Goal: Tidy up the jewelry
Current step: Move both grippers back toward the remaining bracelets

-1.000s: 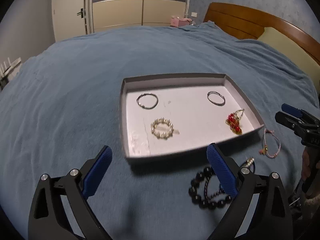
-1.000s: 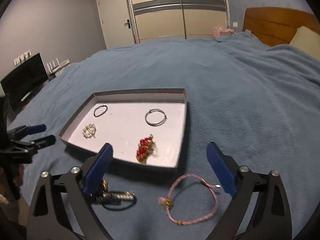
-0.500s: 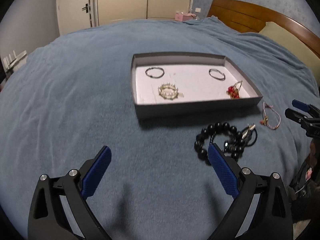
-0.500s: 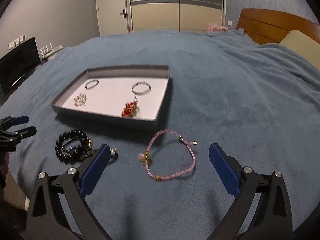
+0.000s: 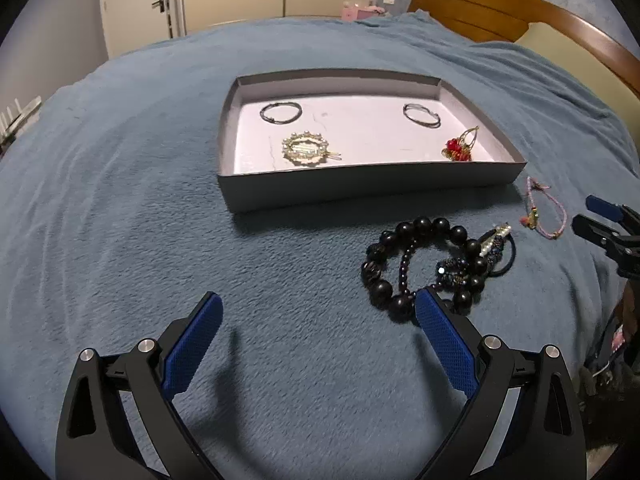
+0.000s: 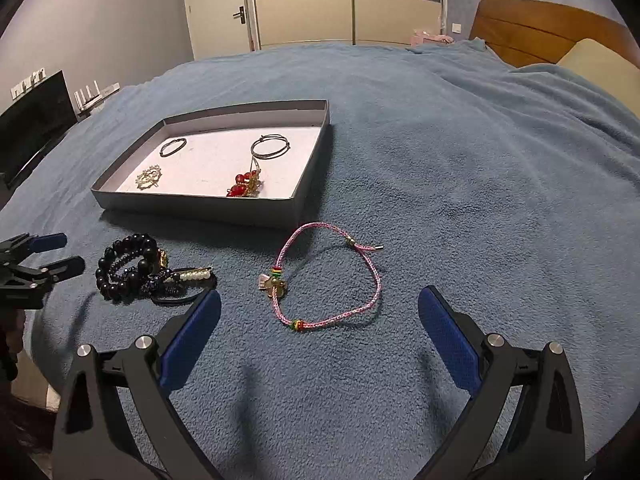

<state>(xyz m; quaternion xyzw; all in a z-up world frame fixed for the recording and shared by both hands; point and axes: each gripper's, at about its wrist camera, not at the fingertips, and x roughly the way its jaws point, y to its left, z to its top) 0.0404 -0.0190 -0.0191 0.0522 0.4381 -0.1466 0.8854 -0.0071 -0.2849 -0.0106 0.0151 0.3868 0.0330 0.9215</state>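
Both grippers, left (image 5: 318, 314) and right (image 6: 320, 312), jaws apart, empty, above the bed (image 6: 460, 168); pink bracelet (image 6: 326, 280) near the tray (image 6: 200, 204).

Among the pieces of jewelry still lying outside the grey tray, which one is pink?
The thin pink cord bracelet, lying alone on the blue blanket before the open right tongs. The other loose pieces, the black bead bracelets, lie heaped together.

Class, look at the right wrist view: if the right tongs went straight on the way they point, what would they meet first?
Probably the pink braided cord bracelet lying on the blue fleece blanket, centred ahead of the open right tongs; depth is uncertain.
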